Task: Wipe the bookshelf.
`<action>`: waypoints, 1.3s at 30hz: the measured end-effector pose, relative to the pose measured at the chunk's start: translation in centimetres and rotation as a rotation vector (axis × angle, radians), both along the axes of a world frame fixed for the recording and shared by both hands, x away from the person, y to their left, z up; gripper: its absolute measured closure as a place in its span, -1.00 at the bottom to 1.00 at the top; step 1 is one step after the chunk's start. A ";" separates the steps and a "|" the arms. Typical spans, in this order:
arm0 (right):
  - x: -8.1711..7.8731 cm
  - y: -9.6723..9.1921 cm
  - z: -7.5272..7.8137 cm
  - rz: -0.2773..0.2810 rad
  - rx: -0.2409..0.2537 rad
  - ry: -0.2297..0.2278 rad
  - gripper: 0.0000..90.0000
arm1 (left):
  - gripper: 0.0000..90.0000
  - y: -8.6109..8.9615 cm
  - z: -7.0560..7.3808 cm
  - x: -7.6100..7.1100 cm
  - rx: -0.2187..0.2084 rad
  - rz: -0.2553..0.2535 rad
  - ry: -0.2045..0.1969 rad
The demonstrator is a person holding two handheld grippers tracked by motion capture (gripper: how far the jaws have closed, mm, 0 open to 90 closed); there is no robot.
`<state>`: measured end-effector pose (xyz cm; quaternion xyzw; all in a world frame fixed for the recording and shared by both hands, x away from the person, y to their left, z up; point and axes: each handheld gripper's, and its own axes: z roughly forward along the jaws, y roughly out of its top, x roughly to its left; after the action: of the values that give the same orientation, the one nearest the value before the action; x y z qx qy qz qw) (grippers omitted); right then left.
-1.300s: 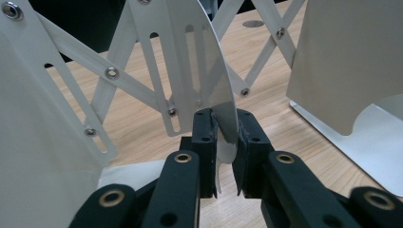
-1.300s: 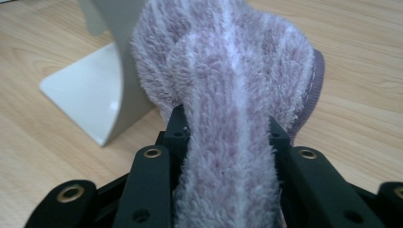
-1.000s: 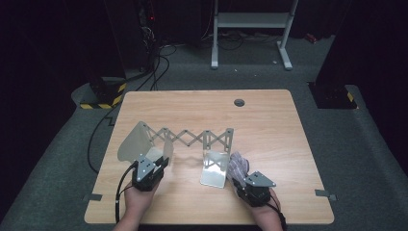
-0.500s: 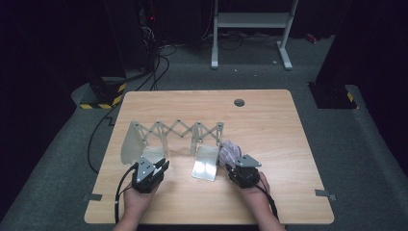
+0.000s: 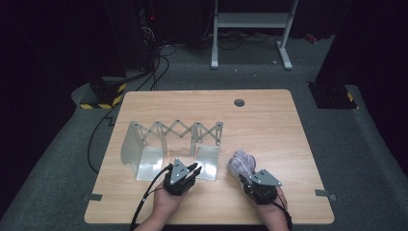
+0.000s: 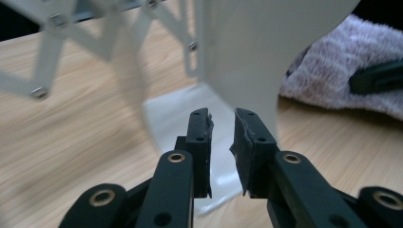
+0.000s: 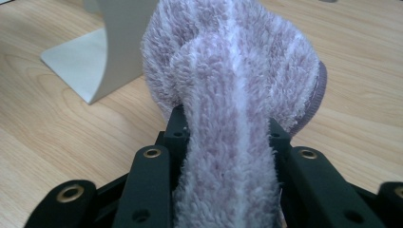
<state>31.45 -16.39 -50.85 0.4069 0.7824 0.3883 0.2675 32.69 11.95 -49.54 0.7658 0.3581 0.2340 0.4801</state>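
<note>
The white metal accordion rack (image 5: 173,144) runs left-right across frame centre. The left gripper (image 5: 194,168), jaws just parted and empty, faces its right panel. The right gripper (image 5: 244,177) clamps a fuzzy lilac striped sock (image 5: 240,163).

A fuzzy sock (image 7: 233,85) in pale purple with thin white stripes sits between black jaws. A pale grey metal rack (image 5: 173,144) with a criss-cross lattice stands on a light tan wooden table (image 5: 269,125) marked with fine grain lines. Both grippers, left (image 6: 222,124) and right (image 7: 228,128), are black with brass-coloured rivets. Dark grey carpet (image 5: 361,144) surrounds the table, with a yellow-and-black striped strip (image 5: 103,103).
</note>
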 end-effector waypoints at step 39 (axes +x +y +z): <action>0.7 -0.2 -0.6 -0.052 0.007 0.028 0.45 | 0.59 1.7 -0.5 0.4 0.051 0.040 0.014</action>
<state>32.12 -16.61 -51.47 0.4337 0.7737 0.3782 0.2650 33.05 13.67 -50.06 0.7721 0.3704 0.2475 0.4532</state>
